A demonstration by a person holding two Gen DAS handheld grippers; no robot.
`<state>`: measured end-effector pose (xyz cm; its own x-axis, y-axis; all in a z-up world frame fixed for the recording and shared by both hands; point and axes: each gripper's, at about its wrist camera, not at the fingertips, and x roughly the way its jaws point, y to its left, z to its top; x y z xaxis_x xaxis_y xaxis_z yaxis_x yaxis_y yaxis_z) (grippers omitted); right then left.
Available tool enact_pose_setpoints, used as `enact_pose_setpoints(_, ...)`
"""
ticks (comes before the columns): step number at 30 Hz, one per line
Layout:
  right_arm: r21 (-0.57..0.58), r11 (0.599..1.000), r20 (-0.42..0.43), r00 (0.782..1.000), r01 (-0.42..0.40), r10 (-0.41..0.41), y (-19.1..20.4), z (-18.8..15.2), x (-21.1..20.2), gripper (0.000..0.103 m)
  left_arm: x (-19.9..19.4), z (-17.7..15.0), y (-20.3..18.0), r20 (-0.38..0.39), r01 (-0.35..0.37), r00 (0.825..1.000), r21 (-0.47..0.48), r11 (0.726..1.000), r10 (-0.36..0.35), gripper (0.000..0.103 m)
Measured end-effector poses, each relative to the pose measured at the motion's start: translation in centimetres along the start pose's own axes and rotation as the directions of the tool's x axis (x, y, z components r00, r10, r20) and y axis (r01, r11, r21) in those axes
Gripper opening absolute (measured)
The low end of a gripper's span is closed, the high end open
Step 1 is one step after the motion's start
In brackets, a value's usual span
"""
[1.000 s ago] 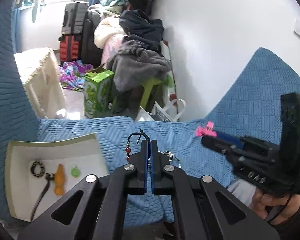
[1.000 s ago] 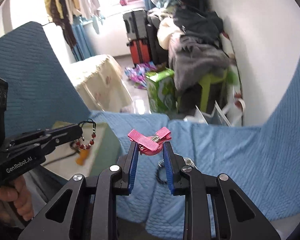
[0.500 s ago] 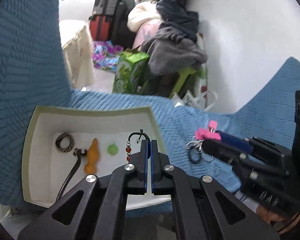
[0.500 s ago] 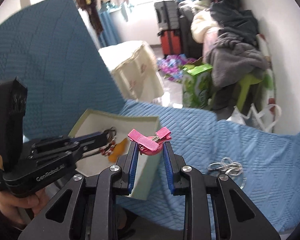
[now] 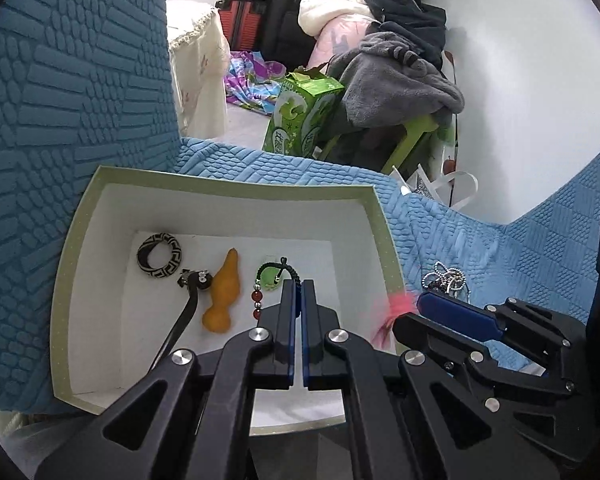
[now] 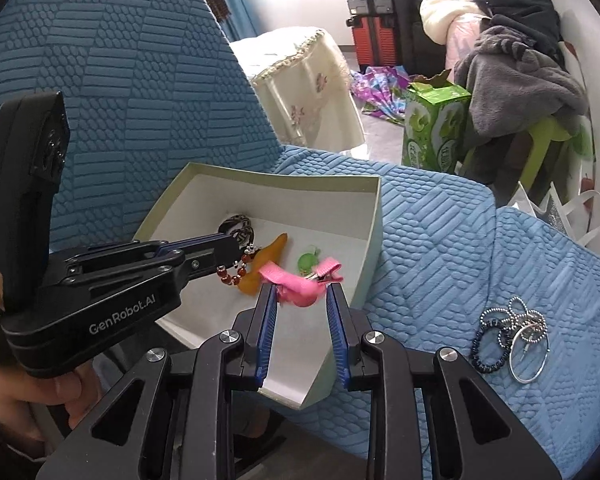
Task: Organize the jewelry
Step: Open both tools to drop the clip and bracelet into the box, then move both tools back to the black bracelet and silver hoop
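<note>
My left gripper [image 5: 298,284] is shut on a red-bead bracelet [image 5: 257,300] with a black cord and holds it over the open white box [image 5: 80,216]. It also shows in the right wrist view [image 6: 230,254], with the bracelet [image 6: 234,274] hanging. My right gripper [image 6: 302,292] is shut on a pink hair clip [image 6: 300,280] above the box's [image 6: 374,216] right wall. In the box lie a patterned ring [image 5: 159,255], an orange piece [image 5: 223,294], a green charm [image 5: 269,280] and a black strap [image 5: 182,318].
A tangle of silver rings and bead chains [image 6: 512,334] lies on the blue quilted cover [image 6: 440,240] right of the box; it shows in the left wrist view [image 5: 446,280] too. Cluttered floor, a green carton [image 5: 304,116] and piled clothes are beyond.
Both grippers have moved left to above the box, each still holding its piece. The box now fills the view and the ring tangle has slid to the right.
</note>
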<state>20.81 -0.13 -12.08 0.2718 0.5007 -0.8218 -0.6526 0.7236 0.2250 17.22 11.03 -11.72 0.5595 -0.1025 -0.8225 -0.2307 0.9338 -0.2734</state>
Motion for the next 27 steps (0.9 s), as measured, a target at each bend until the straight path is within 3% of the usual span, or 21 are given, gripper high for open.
enact_pose_setpoints(3,0.006,1.000,0.009,1.000,-0.010,0.010,-0.2,0.0,-0.4,0.030,-0.5,0.1,-0.1,0.024,0.007,1.000,-0.003,1.000,-0.006,0.003)
enact_pose_setpoints(5,-0.005,1.000,0.024,1.000,-0.006,0.007,-0.3,0.1,-1.2,0.031,-0.8,0.2,-0.3,0.034,-0.003,0.999,0.003,1.000,0.003,0.010)
enact_pose_setpoints(7,-0.014,1.000,0.046,0.999,0.005,-0.004,-0.5,0.2,-2.1,0.032,-1.1,0.3,-0.3,0.047,-0.010,0.999,0.003,1.000,0.010,0.040)
enact_pose_setpoints(8,-0.017,1.000,0.062,0.998,0.009,-0.008,-0.7,0.2,-2.7,0.033,-1.3,0.3,-0.4,0.060,-0.012,0.998,0.005,1.000,0.011,0.044)
enact_pose_setpoints(15,-0.039,0.998,0.154,0.987,0.048,-0.041,-2.5,-0.1,-7.0,0.042,-3.4,0.6,-2.2,0.142,0.065,0.987,0.043,0.997,-0.071,0.046)
enact_pose_setpoints(19,-0.045,0.996,0.194,0.978,0.082,-0.072,-3.8,-0.3,-9.0,0.044,-4.9,1.4,-4.3,0.192,0.073,0.977,0.078,0.994,-0.087,0.046)
enact_pose_setpoints(27,-0.004,0.985,0.249,0.954,0.174,-0.167,-7.4,-1.8,-11.5,0.048,-4.6,0.8,-9.1,0.208,0.113,0.968,0.129,0.985,-0.138,0.045)
